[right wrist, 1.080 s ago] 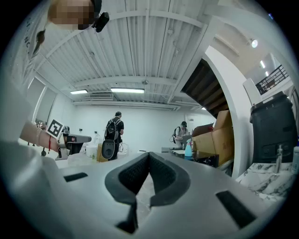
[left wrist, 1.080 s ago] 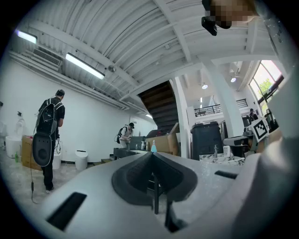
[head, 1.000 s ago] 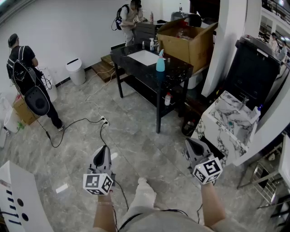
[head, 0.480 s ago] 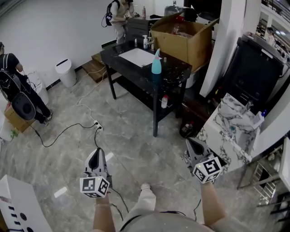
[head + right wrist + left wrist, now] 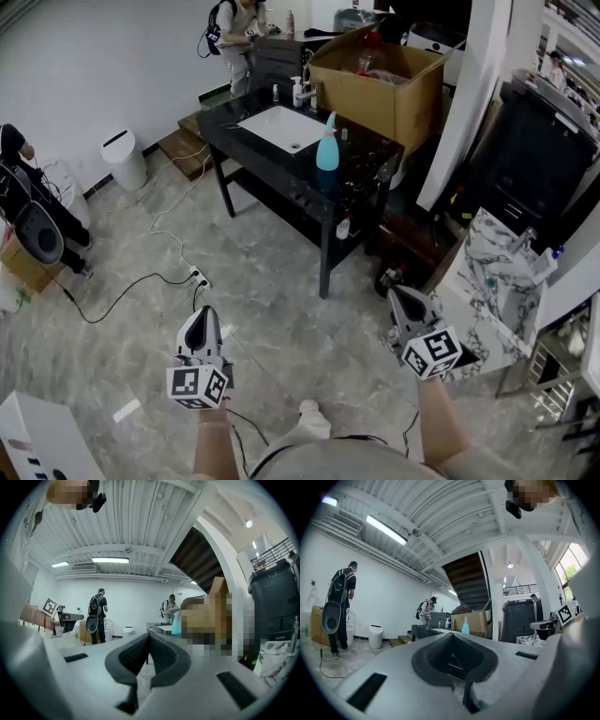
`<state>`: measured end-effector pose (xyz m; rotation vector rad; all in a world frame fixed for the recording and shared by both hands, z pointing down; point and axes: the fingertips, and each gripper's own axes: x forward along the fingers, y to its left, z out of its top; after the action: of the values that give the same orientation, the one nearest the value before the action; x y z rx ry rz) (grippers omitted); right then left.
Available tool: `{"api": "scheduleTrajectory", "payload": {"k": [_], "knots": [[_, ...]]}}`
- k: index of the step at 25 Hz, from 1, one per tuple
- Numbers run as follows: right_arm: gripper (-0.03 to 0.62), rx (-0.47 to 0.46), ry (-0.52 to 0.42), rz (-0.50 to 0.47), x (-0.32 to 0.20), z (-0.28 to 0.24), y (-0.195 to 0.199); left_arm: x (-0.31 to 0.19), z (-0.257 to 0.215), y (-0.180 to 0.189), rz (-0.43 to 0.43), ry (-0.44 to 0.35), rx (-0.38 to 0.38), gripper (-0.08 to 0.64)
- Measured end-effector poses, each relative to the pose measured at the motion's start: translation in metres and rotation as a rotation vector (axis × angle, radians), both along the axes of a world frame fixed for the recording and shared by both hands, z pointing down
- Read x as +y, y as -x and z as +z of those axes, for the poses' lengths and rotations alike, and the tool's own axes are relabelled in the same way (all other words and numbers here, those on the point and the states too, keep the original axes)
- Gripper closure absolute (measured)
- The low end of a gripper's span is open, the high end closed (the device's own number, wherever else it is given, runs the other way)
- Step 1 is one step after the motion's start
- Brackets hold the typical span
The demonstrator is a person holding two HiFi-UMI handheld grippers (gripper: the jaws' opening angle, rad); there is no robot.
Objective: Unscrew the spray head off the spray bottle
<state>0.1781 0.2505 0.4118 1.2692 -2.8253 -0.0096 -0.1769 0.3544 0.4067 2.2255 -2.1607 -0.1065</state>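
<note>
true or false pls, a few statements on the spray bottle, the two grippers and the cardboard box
1. The spray bottle stands upright on the black table. True.
2. The left gripper is shut on the spray bottle. False: its jaws are together on nothing, and the bottle is far ahead on the table.
3. The right gripper has its jaws together and holds nothing. True.
4. The cardboard box lies on the floor between the grippers. False: it is up at the table's far end, behind the bottle.

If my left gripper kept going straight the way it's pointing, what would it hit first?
Most likely the black table, along its near edge; the way there looks free, though depth is hard to judge.
</note>
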Motion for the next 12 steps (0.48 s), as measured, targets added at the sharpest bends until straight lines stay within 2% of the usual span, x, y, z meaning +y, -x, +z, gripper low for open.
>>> {"api": "scheduleTrajectory", "payload": {"k": [7,12], "knots": [[0.589,-0.013,0.007,0.03,-0.045,0.008,0.028,-0.051,0.003,0.028,0.031,0.003,-0.008,0.554],[0.589,-0.016,0.022,0.039,-0.062,0.015,0.037,-0.072,0.011,0.029,0.063,0.011,0.002,0.554]]}}
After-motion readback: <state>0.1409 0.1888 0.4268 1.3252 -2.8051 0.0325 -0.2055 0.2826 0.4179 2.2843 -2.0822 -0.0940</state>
